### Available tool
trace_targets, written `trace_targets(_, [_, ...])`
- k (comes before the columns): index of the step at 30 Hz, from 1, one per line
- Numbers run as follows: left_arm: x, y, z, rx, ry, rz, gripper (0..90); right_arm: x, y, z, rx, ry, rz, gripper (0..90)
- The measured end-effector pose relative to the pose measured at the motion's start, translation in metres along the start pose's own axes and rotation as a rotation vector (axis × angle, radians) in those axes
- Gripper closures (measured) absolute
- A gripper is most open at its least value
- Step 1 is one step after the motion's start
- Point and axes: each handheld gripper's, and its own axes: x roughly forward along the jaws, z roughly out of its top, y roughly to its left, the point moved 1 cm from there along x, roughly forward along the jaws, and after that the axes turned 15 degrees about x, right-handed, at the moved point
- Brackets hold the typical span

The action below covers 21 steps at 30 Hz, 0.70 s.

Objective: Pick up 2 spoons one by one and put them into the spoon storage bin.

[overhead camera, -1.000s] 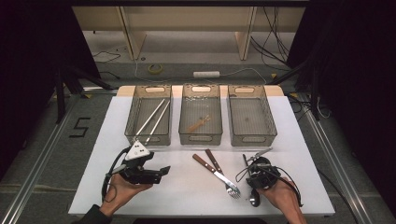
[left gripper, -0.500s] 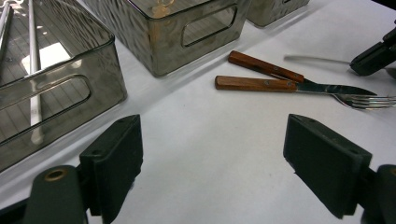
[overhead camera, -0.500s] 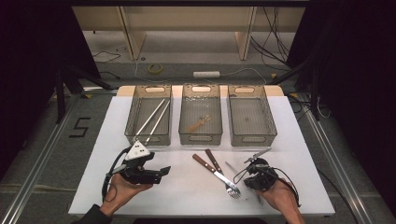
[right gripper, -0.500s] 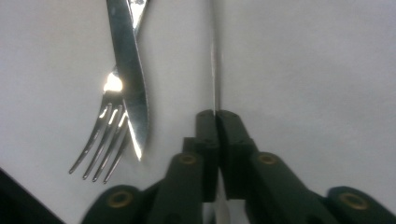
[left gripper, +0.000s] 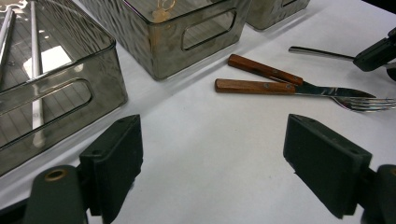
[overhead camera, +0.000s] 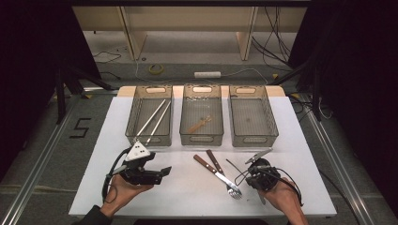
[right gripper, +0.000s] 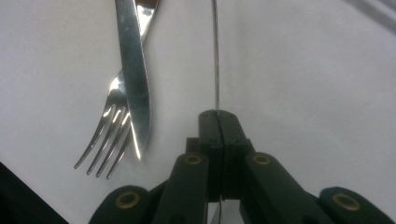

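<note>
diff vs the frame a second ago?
The right gripper has just closed its jaws on the thin metal utensil lying on the table; they now pinch it edge-on, and which utensil it is I cannot tell. The hand barely moved. Unchanged: left gripper open and idle, knife and fork crossed on the table, three bins and their contents as before.

Glossy metal fork (right gripper: pixel 108 140), wood-handled knife (left gripper: pixel 299 87), matt table (overhead camera: pixel 187 192).

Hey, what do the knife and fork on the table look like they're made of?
Knife and fork: both seem to have polished steel working ends, judging by bright mirror glints, and brown wooden handles with visible grain and small rivets. It could be wood-look plastic; I can't rule that out.
</note>
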Motion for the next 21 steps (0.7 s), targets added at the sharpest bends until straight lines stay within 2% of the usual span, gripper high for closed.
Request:
trace_targets(4, [-0.001, 0.001, 0.0, 0.004, -0.008, 0.003, 19.6, -0.005, -0.001, 0.004, -0.007, -0.026, 0.003, 90.0])
trace_targets(7, [-0.002, 0.002, 0.0, -0.008, -0.021, 0.004, 19.6, -0.009, 0.0, 0.011, -0.015, -0.051, 0.012, 90.0])
trace_targets(14, [-0.005, 0.003, 0.0, -0.018, -0.062, 0.006, 19.4, -0.019, 0.001, 0.033, -0.036, -0.102, 0.037, 90.0])
trace_targets(18, [-0.007, 0.004, 0.001, -0.018, -0.084, 0.012, 19.4, -0.021, 0.0, 0.048, -0.031, -0.137, 0.054, 90.0])
trace_targets(21, [-0.008, 0.004, 0.001, -0.031, -0.103, 0.0, 19.0, -0.023, 0.001, 0.06, -0.03, -0.157, 0.067, 90.0])
